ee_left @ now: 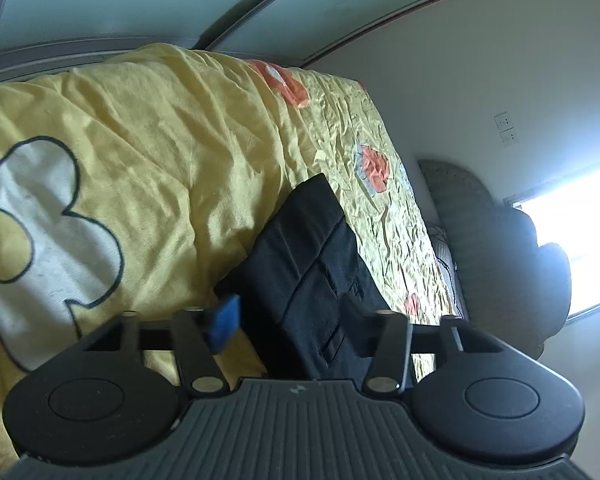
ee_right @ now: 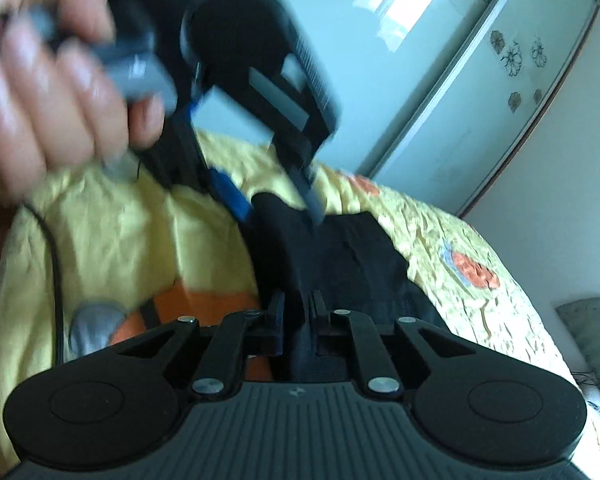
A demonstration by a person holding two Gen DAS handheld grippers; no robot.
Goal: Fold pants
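Left wrist view: yellow bedspread fills most of the frame, black pants lying on it already folded into a compact stack, so I judge we're at a late fold or final tidy. Next I'd need both grips on one edge to carry it over evenly. My left gripper is spread wide, fingers straddling the pants, gripping nothing. My right gripper is pinched tight on a pants fold.
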